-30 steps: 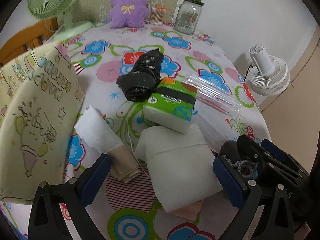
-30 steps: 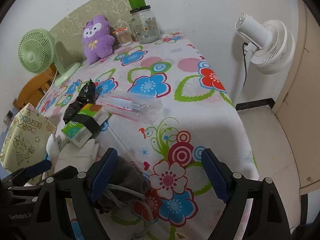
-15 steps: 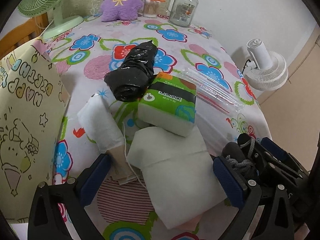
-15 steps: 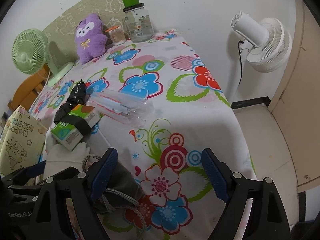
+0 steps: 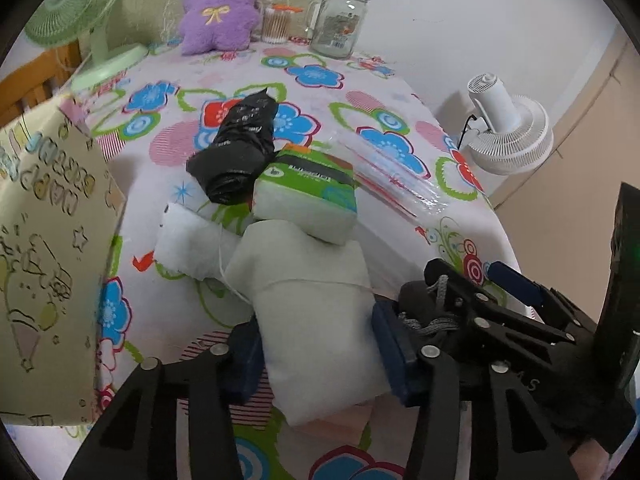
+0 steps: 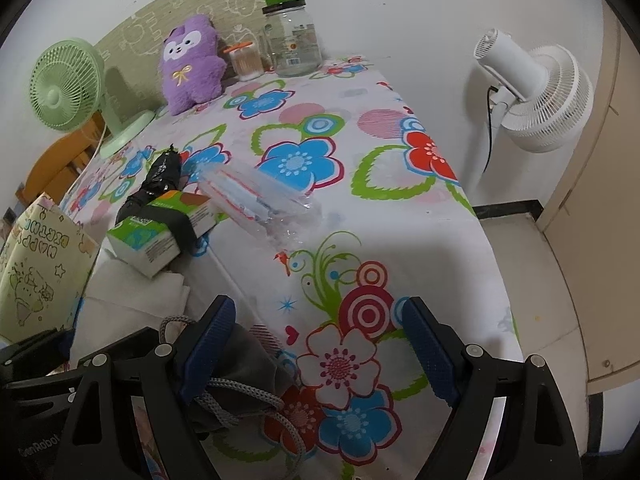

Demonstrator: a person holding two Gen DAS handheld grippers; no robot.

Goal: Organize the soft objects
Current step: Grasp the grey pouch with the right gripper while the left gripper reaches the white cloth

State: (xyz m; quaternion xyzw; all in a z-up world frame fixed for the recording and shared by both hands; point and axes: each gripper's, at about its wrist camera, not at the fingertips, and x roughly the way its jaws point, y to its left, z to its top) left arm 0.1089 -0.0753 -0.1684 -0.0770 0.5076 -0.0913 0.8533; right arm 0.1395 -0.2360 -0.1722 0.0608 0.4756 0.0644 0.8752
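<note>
Grasping is underway: we are closing the left gripper (image 5: 316, 356) jaws around the folded white cloth pad (image 5: 316, 320) lying on the flower-printed worktop (image 5: 384, 120); the right gripper (image 6: 320, 348) is waiting, jaws spread. Lifting likely follows.

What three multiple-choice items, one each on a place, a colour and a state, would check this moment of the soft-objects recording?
1. Where does the green tissue pack lie?
A. beside the glass jar
B. partly on the white folded cloth, next to the black bag roll
C. inside the paper gift bag

2. What colour is the plush toy at the far end of the table?
A. purple
B. yellow
C. red

3. What is between the pads of the left gripper?
A. nothing
B. the black bag roll
C. the white folded cloth

Answers:
1. B: the pack's near end overlaps the white folded cloth, and the black bag roll touches its far side.
2. A: its fur is purple, with a yellow bow.
3. C: the jaws are closing with both blue pads against the cloth's sides.
</note>
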